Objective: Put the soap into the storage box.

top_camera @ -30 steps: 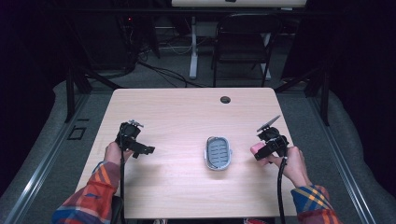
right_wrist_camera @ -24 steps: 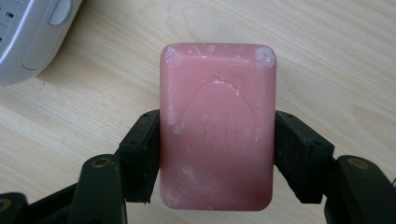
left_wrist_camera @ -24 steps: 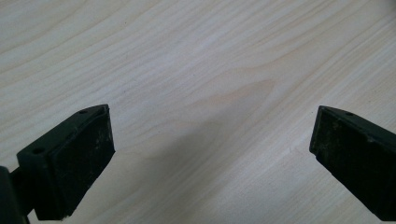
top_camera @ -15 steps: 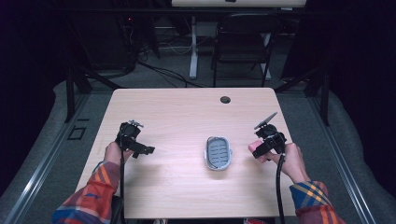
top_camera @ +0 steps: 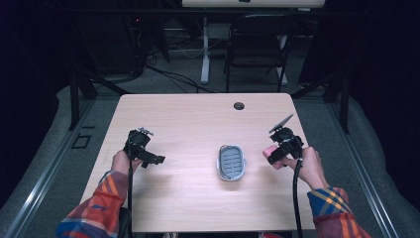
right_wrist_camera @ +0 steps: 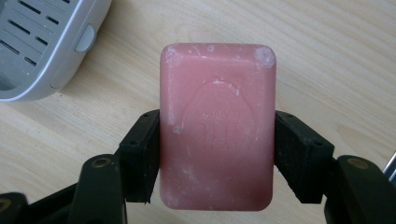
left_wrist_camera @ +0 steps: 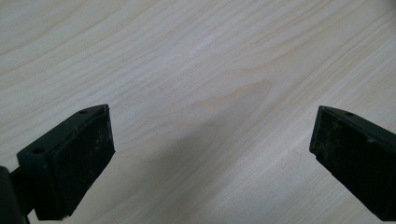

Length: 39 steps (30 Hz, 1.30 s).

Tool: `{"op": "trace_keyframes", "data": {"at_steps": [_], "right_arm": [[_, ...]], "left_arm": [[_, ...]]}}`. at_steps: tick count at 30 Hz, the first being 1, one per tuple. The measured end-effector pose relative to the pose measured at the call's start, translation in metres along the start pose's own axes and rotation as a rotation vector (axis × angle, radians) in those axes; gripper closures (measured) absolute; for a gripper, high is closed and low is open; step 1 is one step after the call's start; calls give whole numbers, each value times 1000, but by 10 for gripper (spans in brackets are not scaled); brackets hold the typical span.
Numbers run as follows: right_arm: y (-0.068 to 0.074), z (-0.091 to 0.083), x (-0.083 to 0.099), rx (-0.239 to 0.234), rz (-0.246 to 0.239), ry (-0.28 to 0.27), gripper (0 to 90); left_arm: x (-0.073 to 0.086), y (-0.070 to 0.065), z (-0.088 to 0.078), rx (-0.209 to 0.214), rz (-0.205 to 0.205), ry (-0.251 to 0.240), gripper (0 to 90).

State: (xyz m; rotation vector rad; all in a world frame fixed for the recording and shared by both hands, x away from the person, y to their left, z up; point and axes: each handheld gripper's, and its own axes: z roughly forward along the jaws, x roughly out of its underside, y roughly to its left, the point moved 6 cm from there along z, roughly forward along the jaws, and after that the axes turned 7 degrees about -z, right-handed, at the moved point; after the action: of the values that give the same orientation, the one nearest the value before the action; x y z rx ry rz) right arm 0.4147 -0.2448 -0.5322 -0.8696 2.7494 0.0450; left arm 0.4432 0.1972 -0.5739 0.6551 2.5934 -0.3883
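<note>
One pink soap bar (right_wrist_camera: 217, 126) clamped in right gripper (top_camera: 278, 152); one grey soap dish (top_camera: 232, 162); left gripper (top_camera: 148, 159) wide, empty. Right gripper shifted slightly toward dish since earlier.

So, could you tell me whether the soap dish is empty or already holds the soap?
Empty: the soap dish shows a bare slotted floor, while the right gripper clamps the pink soap beside it.

The soap dish (top_camera: 232, 162) sits on the worktop (top_camera: 198, 119) between both claws (soap bar (right_wrist_camera: 217, 126) just right of it).

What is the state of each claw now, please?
Left claw: open, holding nothing, above the table.
Right claw: closed on the pink soap bar.
</note>
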Motion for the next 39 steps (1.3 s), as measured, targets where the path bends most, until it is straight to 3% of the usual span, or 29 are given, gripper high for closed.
{"op": "trace_keyframes", "data": {"at_steps": [6, 7, 10, 15, 25, 39], "right_arm": [[-2, -7, -5, 12, -4, 3, 372], [-1, -7, -7, 8, 8, -17, 372], [-1, -12, -11, 11, -18, 8, 372], [3, -15, -20, 14, -21, -11, 372], [10, -19, -32, 10, -60, 15, 373], [20, -24, -45, 5, -91, 9, 372]], "left_arm": [[0, 0, 0, 2, 0, -1, 0], [0, 0, 0, 3, 1, -1, 0], [0, -1, 0, 4, 3, 0, 0], [0, 0, 0, 6, 3, -1, 0], [-1, -1, 0, 4, 5, 1, 0], [-1, -1, 1, 3, 7, 3, 0]]}}
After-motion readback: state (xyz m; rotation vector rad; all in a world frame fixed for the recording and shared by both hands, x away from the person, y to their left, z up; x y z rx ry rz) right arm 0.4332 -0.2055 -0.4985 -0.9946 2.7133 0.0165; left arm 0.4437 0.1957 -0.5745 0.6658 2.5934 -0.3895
